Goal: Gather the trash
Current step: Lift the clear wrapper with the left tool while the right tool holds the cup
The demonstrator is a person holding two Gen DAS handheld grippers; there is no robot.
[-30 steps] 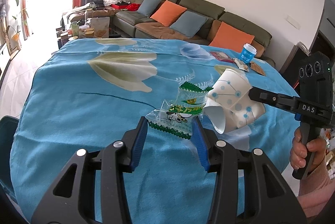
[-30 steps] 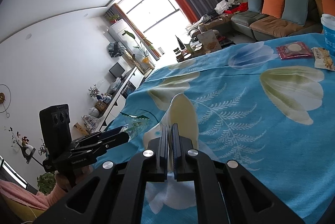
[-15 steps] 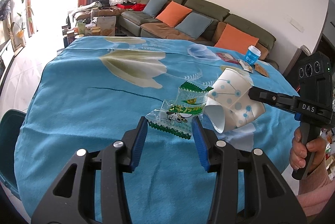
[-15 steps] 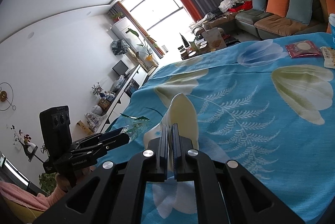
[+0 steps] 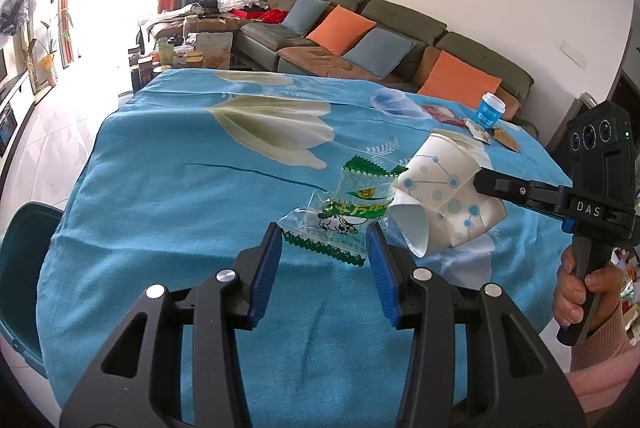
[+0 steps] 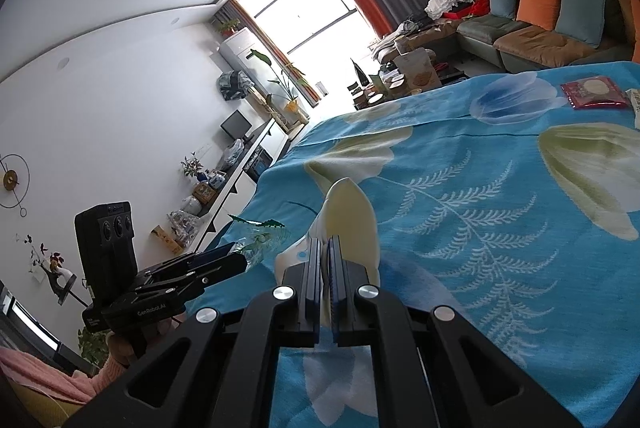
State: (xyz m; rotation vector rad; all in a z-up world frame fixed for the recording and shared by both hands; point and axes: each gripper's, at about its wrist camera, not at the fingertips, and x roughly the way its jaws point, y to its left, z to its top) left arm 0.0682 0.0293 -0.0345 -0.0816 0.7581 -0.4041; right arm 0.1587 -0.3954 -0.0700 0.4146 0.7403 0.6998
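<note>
Little has shifted since a second ago; right gripper (image 6: 326, 256) stays clamped on crushed white dotted paper cup (image 5: 444, 204), lifted clear; left gripper (image 5: 325, 260), jaws parted and empty, frames green-edged clear snack wrapper (image 5: 344, 216) on blue floral tablecloth (image 5: 180, 196), seemingly next.

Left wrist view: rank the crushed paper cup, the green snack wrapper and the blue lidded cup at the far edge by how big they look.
1. Crushed paper cup.
2. Green snack wrapper, only slightly smaller, so nearly a tie.
3. Blue lidded cup, smallest by far, though it sits much farther from the camera, so its true size is unsure.

You see a white paper cup (image 5: 444, 204) dotted blue, a green-edged clear wrapper (image 5: 344, 216), and a turquoise tulip-print tablecloth (image 5: 168, 196).
</note>
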